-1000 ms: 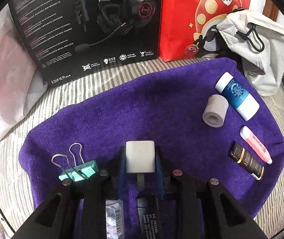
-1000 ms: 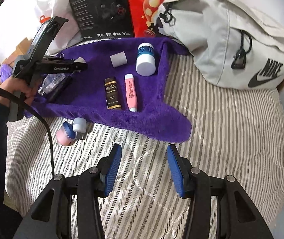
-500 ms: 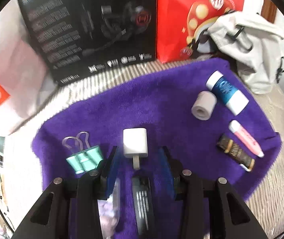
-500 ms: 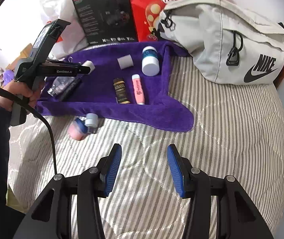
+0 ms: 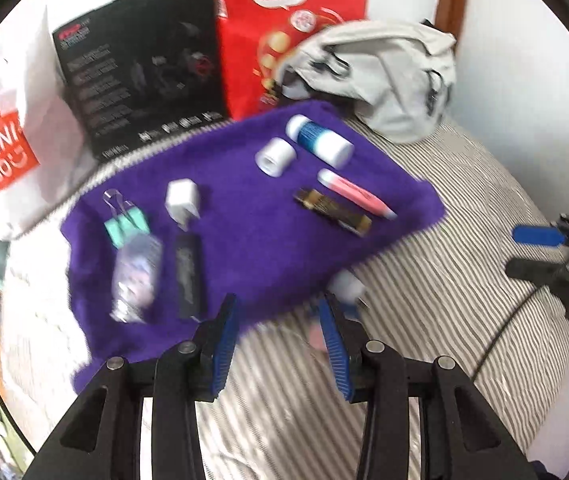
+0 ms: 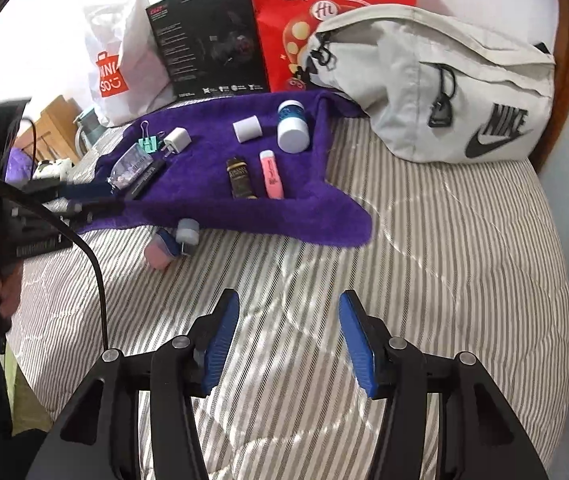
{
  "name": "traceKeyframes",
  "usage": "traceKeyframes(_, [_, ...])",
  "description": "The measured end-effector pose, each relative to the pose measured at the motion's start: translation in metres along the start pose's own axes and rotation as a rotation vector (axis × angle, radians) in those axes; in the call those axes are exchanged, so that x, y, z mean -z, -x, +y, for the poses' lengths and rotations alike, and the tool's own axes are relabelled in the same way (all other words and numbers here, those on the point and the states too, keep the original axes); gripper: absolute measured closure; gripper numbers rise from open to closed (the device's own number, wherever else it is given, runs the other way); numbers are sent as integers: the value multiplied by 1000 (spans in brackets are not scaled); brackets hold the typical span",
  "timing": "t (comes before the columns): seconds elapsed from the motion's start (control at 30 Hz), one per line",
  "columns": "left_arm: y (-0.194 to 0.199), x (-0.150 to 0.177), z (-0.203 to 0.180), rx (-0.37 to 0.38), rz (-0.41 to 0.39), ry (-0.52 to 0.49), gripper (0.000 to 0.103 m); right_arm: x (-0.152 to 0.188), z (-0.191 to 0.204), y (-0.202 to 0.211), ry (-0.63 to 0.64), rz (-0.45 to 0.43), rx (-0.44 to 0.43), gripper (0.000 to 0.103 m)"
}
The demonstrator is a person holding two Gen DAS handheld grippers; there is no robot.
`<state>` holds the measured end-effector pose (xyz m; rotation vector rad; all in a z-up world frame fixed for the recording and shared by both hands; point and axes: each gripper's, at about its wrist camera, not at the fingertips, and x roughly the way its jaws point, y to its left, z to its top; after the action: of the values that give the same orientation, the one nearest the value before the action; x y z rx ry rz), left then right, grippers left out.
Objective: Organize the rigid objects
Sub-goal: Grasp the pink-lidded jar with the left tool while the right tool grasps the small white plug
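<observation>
Pink-and-white pair (image 6: pixel 170 240) off purple towel (image 6: pixel 220 196), just ahead of your left gripper (image 5: pixel 280 336): light, rigid, may roll; pinch across body. Both jaws open, empty; right gripper (image 6: pixel 288 344) idle.

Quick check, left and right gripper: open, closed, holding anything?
Left gripper: open, holding nothing, above the edge of the purple towel.
Right gripper: open, holding nothing, over the striped bedcover.

A purple towel (image 6: pixel 220 184) lies on a grey-and-white striped bedcover (image 6: pixel 424 260), bearing a mint-green binder clip (image 6: pixel 148 145), a white charger (image 6: pixel 177 138), a pink tube (image 6: pixel 271 174), a black-and-gold tube (image 6: pixel 240 179) and a blue-and-white jar (image 6: pixel 292 126), behind them a red bag (image 6: pixel 324 12).
</observation>
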<state>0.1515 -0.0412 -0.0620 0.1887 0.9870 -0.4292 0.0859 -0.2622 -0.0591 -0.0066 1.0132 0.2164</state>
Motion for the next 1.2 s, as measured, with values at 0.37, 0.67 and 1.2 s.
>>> traceKeyframes(0.37, [-42, 27, -32, 57, 70, -53, 64, 26, 7, -3, -7, 32, 16, 51])
traceKeyframes(0.67, [-54, 23, -36, 63, 46, -62, 64, 32, 6, -12, -2, 70, 26, 51])
traceKeyframes(1.2, [-33, 53, 19, -17, 53, 16, 68, -9, 65, -53, 57, 11, -59, 51])
